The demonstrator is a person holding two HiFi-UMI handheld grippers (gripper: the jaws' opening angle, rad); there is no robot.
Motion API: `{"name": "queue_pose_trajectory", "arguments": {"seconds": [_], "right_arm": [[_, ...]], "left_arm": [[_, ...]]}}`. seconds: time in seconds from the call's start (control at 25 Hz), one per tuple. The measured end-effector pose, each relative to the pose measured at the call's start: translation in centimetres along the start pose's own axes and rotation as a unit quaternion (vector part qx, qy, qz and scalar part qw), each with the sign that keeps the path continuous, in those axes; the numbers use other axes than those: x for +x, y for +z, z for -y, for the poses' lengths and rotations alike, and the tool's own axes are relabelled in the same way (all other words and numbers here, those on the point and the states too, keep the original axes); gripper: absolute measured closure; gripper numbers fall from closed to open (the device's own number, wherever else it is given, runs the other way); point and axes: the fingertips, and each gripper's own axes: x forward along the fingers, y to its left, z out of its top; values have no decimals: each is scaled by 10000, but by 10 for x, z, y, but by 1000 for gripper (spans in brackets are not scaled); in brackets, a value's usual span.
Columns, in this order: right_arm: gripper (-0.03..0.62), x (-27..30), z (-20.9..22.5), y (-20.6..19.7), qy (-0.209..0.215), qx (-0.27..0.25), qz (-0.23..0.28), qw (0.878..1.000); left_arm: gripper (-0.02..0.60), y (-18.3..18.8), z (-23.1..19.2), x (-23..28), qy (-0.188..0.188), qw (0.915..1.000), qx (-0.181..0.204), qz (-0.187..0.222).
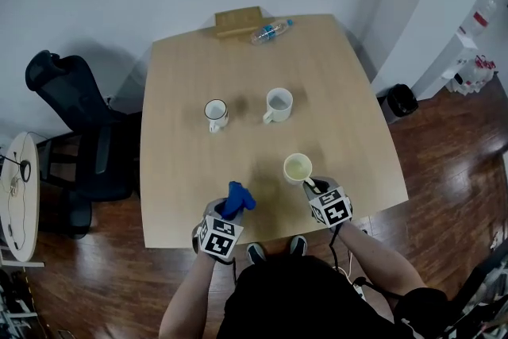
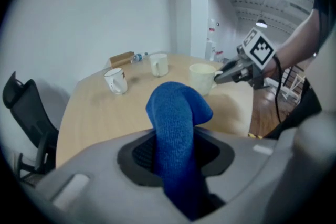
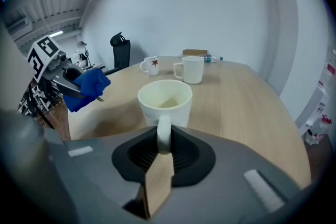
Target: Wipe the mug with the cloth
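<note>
Right gripper (image 1: 313, 186) clamps the cream ceramic mug (image 1: 298, 167) by its handle, left gripper (image 1: 229, 208) pinches the blue fuzzy cloth (image 1: 238, 196), so brace it while wiping.

claw (image 3: 164, 140) gripping mug (image 3: 165, 98) handle, cloth (image 3: 88, 87) at left

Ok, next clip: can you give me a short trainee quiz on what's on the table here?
1. How many mugs stand on the table?
2. True or false: the left gripper holds a blue cloth.
3. Which part of the nearest mug is the right gripper clamped on?
Key: 1. three; 2. true; 3. the handle.
</note>
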Motion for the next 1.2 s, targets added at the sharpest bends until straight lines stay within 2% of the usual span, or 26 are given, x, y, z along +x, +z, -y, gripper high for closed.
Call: {"name": "queue_pose_trajectory", "arguments": {"seconds": [0.16,0.4,0.48,0.56,0.64,0.72,0.92,1.04,1.12,1.2], "right_arm": [[551,-19,-11,13,451,313,204,9983],[551,-61,-36,64,1304,964,1012,9816],[549,-77,-43,86,1591,1340,1254,9701],[549,-93,-52,109,1873,1734,1490,9553],[549,-107,-60,129,2071,2123,1705,9397],[549,-115,-66,145,2162,2512,1881,9245],[549,-119,-75,170,2328,3293,2147,8895],[549,-123,-85,175,2517,3385,2218,8791],[549,-127,-92,177,2626,3352,2208,8774],[549,-128,-95,174,2659,3346,2176,8775]], "left_arm": [[446,50,24,-46,-478,9936,-494,893],[446,91,19,-86,-438,9850,-450,1606],[446,110,18,-99,-205,9812,2,1920],[446,138,27,-115,156,9704,858,2251],[446,168,44,-129,614,9500,1813,2467],[446,192,61,-138,933,9275,2471,2646],[448,215,80,-133,1707,8867,3244,2817],[448,216,88,-125,2025,8636,3712,2745],[449,215,89,-121,2085,8586,3830,2697],[451,215,86,-118,2085,8611,3816,2636]]}}
